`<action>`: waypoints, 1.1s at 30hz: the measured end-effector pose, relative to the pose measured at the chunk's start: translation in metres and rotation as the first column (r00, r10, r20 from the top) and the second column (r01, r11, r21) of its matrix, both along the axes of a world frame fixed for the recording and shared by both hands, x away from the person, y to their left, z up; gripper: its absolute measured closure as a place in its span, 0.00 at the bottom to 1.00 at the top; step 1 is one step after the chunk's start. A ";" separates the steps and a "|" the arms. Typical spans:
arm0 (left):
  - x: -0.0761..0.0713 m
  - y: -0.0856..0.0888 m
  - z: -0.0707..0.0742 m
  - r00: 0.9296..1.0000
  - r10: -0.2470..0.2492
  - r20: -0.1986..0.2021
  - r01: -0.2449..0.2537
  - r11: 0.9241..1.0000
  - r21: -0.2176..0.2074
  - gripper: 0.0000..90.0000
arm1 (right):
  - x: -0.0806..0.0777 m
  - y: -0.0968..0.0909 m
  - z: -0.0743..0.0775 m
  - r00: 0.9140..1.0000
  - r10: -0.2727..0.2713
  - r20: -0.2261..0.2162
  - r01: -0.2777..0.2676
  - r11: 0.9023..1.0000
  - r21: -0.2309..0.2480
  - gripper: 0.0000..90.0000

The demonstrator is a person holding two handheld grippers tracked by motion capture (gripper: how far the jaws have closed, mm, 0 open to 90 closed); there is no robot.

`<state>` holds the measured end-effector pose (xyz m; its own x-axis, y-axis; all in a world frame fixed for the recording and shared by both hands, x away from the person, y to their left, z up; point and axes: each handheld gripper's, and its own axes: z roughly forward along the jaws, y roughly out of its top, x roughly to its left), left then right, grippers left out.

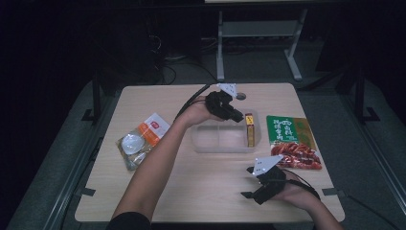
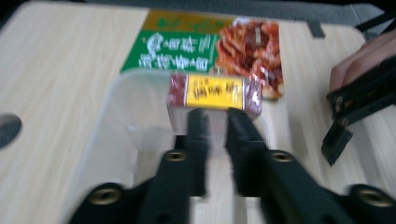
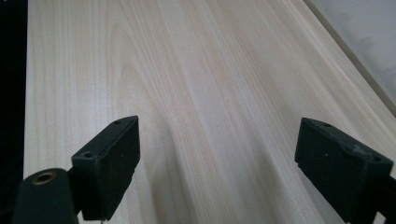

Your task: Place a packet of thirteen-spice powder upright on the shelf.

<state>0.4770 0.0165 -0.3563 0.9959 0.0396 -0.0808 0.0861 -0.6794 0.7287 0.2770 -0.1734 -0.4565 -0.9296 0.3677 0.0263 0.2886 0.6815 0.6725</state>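
A small yellow and red box (image 1: 249, 130) (image 2: 215, 93) stands on its edge at the right end of a clear plastic container (image 1: 210, 143) (image 2: 116, 98) in the middle of the table. My left gripper (image 1: 239, 118) (image 2: 218, 116) hovers over that container, its tips just short of the box. Its jaws stand a narrow gap apart with nothing between them. Near the front right of the table my right gripper (image 1: 247, 182) (image 3: 217, 154) is wide open over bare wood. It also appears at the right edge of the left gripper view (image 2: 337, 123).
A green and red food packet (image 1: 289, 141) (image 2: 210, 44) lies right of the container. An orange and white packet with a clear bag (image 1: 141, 141) lies at the left. A round hole (image 1: 241, 96) sits near the table's far edge.
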 end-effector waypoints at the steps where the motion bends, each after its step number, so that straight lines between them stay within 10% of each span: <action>1: 0.000 -0.001 -0.003 1.000 -0.004 -0.007 0.004 1.000 0.009 0.96 | 0.001 0.000 0.000 1.000 0.006 0.010 -0.006 1.000 -0.006 0.15; 18: -0.005 -0.038 -0.017 1.000 -0.004 -0.003 0.004 1.000 0.003 0.99 | 0.000 -0.001 0.000 1.000 0.002 0.002 -0.002 1.000 0.002 0.15; 33: -0.009 -0.015 -0.018 0.999 0.036 -0.016 -0.035 0.999 0.028 0.99 | 0.001 0.000 -0.001 1.000 0.013 0.012 -0.013 1.000 -0.008 0.15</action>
